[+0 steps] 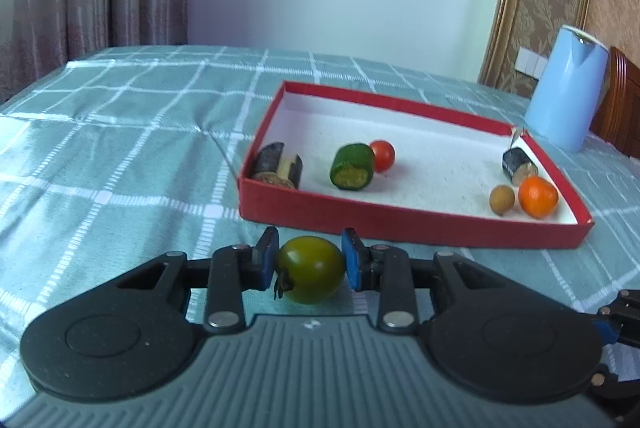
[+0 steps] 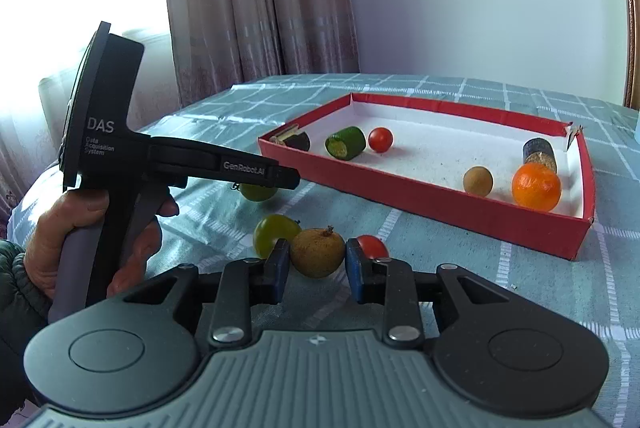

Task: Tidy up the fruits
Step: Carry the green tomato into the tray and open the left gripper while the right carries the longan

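1. Left claw [image 1: 309, 266] – pads pressed on both sides of a green tomato [image 1: 310, 269], stem twd the left pad; held just in front of the red box [image 1: 400, 224].
2. Right claw [image 2: 316, 264] – pads close on either side of a brown longan [image 2: 317, 253]; left pad looks to touch, thin gap at the right pad, so can't tell if it grips.
3. On the checked cloth [image 2: 440, 280] by the longan: another green tomato [image 2: 274, 234] to its left, a red tomato [image 2: 372, 246] behind the right pad.
4. In the box: 2 dark rolls [image 1: 276, 164] [image 1: 519, 164], cucumber piece [image 1: 352, 167], red tomato [image 1: 382, 155], small longan [image 1: 502, 200], orange [image 1: 538, 197].
5. Blue kettle [image 1: 564, 88] stands behind the box, far right.
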